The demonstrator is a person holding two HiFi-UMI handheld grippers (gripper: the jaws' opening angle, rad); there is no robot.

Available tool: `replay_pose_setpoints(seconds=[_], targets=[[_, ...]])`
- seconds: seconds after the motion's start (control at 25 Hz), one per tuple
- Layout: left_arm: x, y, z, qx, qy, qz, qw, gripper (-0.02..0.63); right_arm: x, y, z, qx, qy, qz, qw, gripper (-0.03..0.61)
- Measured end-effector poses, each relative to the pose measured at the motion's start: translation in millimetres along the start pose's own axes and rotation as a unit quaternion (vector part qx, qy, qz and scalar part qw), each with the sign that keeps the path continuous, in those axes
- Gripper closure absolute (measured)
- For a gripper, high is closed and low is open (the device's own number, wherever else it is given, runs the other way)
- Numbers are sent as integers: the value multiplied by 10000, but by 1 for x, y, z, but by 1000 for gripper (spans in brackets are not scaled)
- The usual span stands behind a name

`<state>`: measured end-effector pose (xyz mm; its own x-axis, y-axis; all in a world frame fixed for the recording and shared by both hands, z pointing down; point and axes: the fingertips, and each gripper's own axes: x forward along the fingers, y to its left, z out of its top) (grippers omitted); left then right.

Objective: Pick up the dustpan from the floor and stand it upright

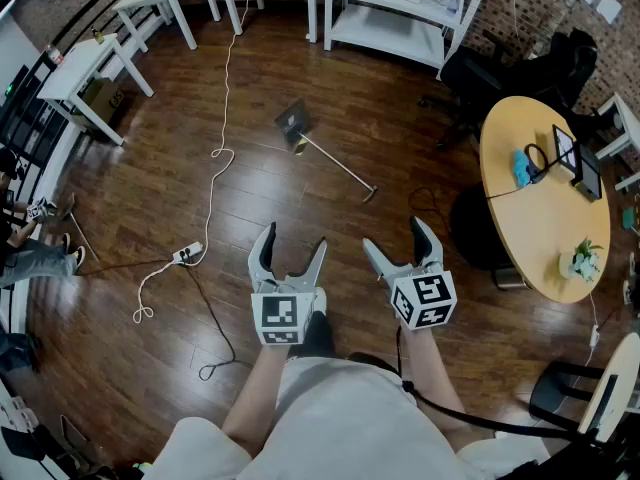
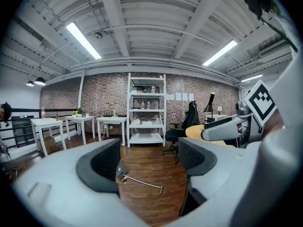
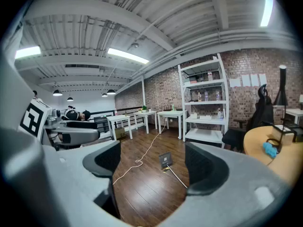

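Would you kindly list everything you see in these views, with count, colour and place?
dustpan: one, dark, long metal handle, lying on the floor ahead
cable: one, white, trailing across the floor
shelving unit: one, white, far end
small tables: three, white, far left
round table: one, light wood, right
office chair: one, black, beside the round table
potted plant: one, green, on the round table
left gripper: one, grey, open, empty
right gripper: one, grey, open, empty

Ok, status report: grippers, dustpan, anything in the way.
Left gripper and right gripper open, empty. Dustpan lying on floor ahead, untouched. White cable to its left, not in between.
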<state>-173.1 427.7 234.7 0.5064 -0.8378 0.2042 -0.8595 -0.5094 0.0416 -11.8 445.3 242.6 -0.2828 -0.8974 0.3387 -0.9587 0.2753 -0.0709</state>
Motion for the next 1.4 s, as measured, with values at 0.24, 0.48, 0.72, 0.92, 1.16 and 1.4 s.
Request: replay_pose_setpoints(seconds=[0.24, 0.48, 0.72, 0.92, 1.16, 1.4], targets=[[82, 53, 11, 0, 106, -286, 9995, 221, 88, -11, 32, 83, 41, 88, 9999, 166], [157, 69, -18, -18, 518, -416, 9978, 225, 141, -69, -4, 419, 616, -122, 9971, 166], [257, 79, -37, 1, 917, -495, 9946, 225, 222, -132, -36, 569, 1085, -4, 9925, 166], [357, 64, -58, 257, 1298, -753, 9883, 250, 287, -200, -51, 805, 1399, 24, 9869, 167], [459, 59, -109, 466, 1820, -1075, 9763, 249, 357, -256, -128, 519, 2214, 190, 9736, 193], [514, 57, -207, 330, 2452, -1630, 9551, 250, 400, -274, -238, 913, 2920, 96, 9520, 204]])
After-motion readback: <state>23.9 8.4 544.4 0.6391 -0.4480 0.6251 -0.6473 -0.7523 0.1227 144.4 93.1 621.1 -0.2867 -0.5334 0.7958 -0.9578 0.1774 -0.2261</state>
